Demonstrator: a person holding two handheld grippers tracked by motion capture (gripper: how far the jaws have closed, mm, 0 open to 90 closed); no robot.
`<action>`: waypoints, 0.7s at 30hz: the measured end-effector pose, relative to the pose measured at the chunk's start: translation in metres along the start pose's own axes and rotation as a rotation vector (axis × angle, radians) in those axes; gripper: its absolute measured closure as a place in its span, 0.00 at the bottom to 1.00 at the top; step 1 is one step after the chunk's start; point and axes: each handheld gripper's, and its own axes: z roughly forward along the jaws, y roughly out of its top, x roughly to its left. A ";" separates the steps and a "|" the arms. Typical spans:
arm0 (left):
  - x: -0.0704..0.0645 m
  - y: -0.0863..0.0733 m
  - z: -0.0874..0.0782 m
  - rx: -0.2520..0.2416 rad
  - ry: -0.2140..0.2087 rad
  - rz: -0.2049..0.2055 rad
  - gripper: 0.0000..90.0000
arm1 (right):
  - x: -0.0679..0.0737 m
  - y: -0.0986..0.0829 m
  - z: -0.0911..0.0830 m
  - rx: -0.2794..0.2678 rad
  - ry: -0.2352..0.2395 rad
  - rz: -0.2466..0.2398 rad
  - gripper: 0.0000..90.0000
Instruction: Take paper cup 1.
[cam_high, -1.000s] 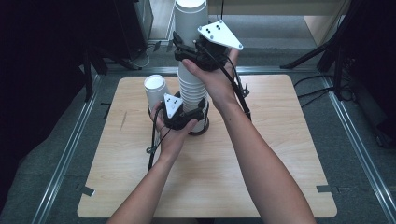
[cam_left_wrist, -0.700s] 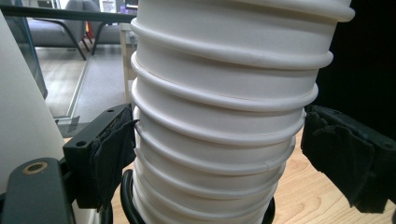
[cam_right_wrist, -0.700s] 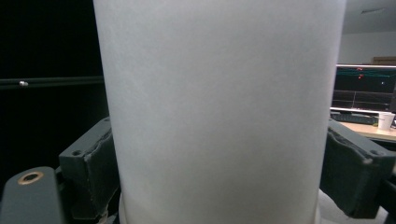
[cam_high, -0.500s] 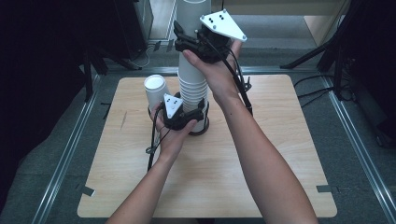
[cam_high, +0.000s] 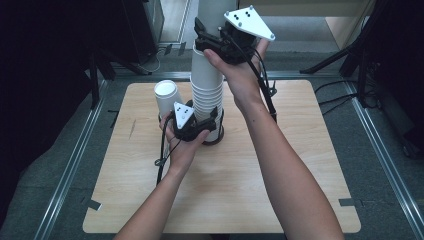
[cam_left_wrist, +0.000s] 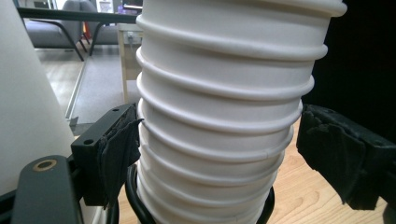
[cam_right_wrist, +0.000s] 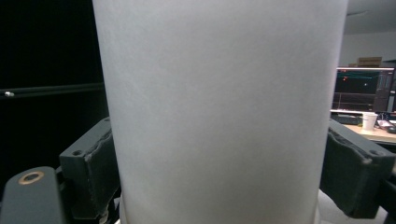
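Note:
A tall stack of white paper cups (cam_high: 206, 100) (cam_left_wrist: 219, 116) stands in a black ring (cam_high: 220, 137) on the wooden table (cam_high: 300, 165). My left gripper (cam_high: 211, 124) (cam_left_wrist: 219, 154) is shut on the stack low down, a pad on each side. Above it, my right gripper (cam_high: 207, 40) (cam_right_wrist: 219, 177) is shut on the top cup (cam_high: 207, 15) (cam_right_wrist: 219, 107), held high. The top cup's upper end runs out of the high view. Its lower end still meets the stack.
One single white cup (cam_high: 167, 97) (cam_left_wrist: 23, 93) stands upright just left of the stack, close to my left hand. Metal rails run along both sides of the table, with dark stands and cables beyond. The near half of the table is bare wood.
My right gripper has risen with the top cup, whose rim has gone out of the top of the high view. The left gripper has stayed at the stack's base.

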 end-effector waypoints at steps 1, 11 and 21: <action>0.001 0.000 -0.001 0.007 -0.002 0.004 0.15 | -0.003 0.001 -0.002 0.004 -0.005 -0.003 0.13; 0.005 -0.005 -0.010 0.015 -0.020 0.003 0.15 | -0.022 0.000 -0.014 0.012 -0.045 0.013 0.13; 0.005 -0.008 -0.027 0.011 -0.037 0.010 0.15 | -0.039 -0.006 -0.032 0.017 -0.072 0.023 0.15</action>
